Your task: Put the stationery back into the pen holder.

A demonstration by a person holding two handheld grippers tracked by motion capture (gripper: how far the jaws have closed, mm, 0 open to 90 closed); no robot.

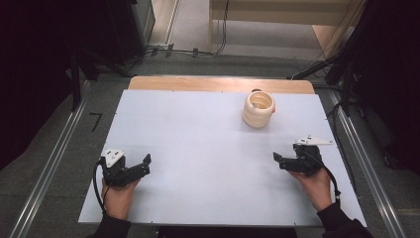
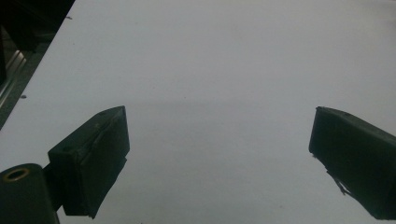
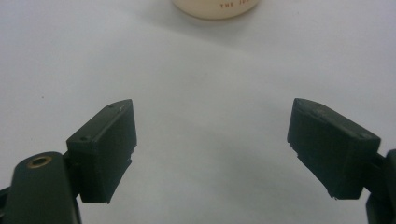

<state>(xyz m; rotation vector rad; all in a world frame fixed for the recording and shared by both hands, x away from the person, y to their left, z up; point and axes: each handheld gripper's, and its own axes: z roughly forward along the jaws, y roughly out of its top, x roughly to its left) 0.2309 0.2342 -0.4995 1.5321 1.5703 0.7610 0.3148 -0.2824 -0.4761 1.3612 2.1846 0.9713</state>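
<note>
At one o'clock on the white table (image 1: pixel 198 148) stands a cream ribbed ceramic cup (image 1: pixel 258 109), upright and alone, near the far edge. My right hand-held gripper (image 1: pixel 278 159) rests at four o'clock with its jaws spread wide and nothing between them; my left hand-held gripper (image 1: pixel 144 163) lies at eight o'clock, spread as well and empty, well apart from the cup.

The step in hand, I judge, is reaching for the cup with the right one. To do it well I would keep the jaws wide, travel toward twelve o'clock low over the table, square the pads to the ribbed wall and close below the rim so the cup does not tip.

From above I see the cup's open mouth and a small reddish thing just behind it, too hidden to name. My right gripper view adds small brown lettering on the cup's base (image 3: pixel 215 7), straight ahead between my jaws. My left gripper view shows bare table (image 2: pixel 219 70) ahead.
</note>
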